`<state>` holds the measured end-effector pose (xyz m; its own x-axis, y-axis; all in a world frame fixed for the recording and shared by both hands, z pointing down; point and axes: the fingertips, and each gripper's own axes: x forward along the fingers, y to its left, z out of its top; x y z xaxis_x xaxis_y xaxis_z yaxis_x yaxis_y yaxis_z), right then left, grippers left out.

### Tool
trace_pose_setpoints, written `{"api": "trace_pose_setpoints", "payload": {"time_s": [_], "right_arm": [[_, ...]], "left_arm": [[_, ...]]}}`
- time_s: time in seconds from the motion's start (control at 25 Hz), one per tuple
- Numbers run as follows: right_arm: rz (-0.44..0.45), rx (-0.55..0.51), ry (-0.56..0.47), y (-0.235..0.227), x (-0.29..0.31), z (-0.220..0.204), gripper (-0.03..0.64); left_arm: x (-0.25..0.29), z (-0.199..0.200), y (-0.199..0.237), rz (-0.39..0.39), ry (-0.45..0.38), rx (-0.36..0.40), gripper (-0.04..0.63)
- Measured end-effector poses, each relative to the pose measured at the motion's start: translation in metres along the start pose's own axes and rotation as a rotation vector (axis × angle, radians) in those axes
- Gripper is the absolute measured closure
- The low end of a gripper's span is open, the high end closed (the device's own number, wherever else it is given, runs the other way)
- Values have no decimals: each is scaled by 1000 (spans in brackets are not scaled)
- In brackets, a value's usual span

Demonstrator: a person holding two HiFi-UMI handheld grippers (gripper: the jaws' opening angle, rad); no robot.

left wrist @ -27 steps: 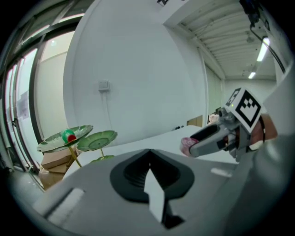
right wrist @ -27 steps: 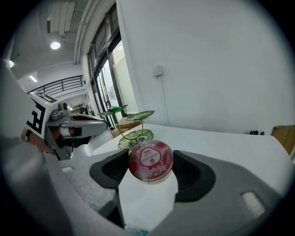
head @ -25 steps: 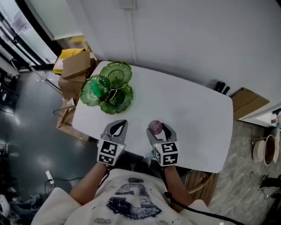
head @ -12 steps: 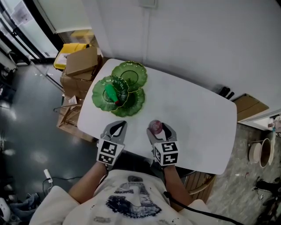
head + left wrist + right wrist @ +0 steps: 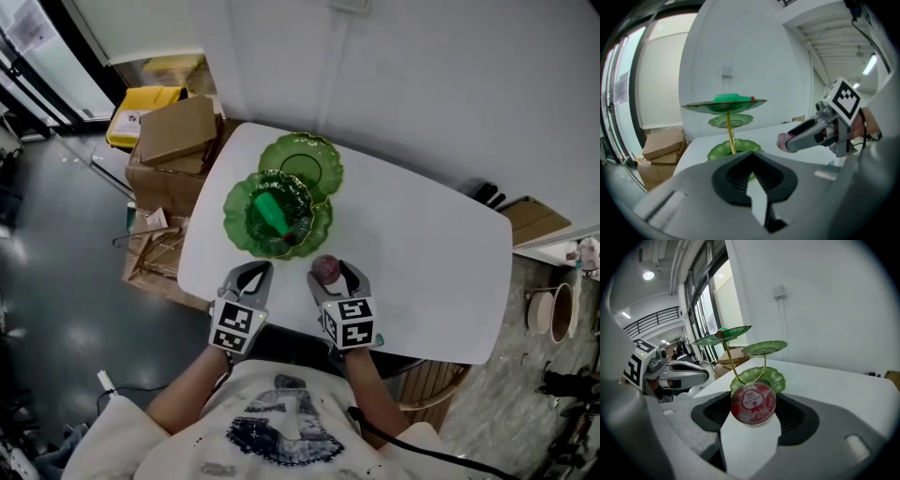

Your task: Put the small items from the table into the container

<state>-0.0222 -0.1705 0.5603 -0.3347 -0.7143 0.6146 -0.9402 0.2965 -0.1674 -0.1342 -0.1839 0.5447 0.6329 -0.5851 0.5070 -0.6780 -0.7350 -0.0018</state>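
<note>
A green three-tier leaf-dish stand (image 5: 281, 214) rises at the far left of the white table (image 5: 431, 253). A green item (image 5: 273, 208) with a red end lies on its top dish (image 5: 725, 104). My right gripper (image 5: 330, 274) is shut on a small round cup with a red lid (image 5: 753, 402), just in front of the stand's lowest dish (image 5: 759, 376). My left gripper (image 5: 250, 275) hovers at the table's near edge, to the left of the right one. Its jaws are shut with nothing between them (image 5: 751, 161).
Cardboard boxes (image 5: 178, 136) and a yellow bin (image 5: 141, 101) stand on the floor left of the table. A white wall runs close behind it. Another box (image 5: 532, 217) lies at the right. The table's right half is bare.
Both grippers have moved forward toward the stand, which now lies much nearer to them. The right one still holds the red-lidded cup and the left one stays shut.
</note>
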Motion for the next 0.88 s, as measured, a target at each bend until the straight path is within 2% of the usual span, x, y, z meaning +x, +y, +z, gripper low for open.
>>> {"api": "trace_pose_setpoints", "payload": {"time_s": [0.36, 0.88], "right_arm": [[-32, 25, 45, 27, 39, -4, 319], [-36, 26, 81, 32, 90, -10, 318]], "left_arm": [[-2, -25, 35, -53, 15, -12, 607], [14, -32, 65, -80, 31, 1, 607]]}}
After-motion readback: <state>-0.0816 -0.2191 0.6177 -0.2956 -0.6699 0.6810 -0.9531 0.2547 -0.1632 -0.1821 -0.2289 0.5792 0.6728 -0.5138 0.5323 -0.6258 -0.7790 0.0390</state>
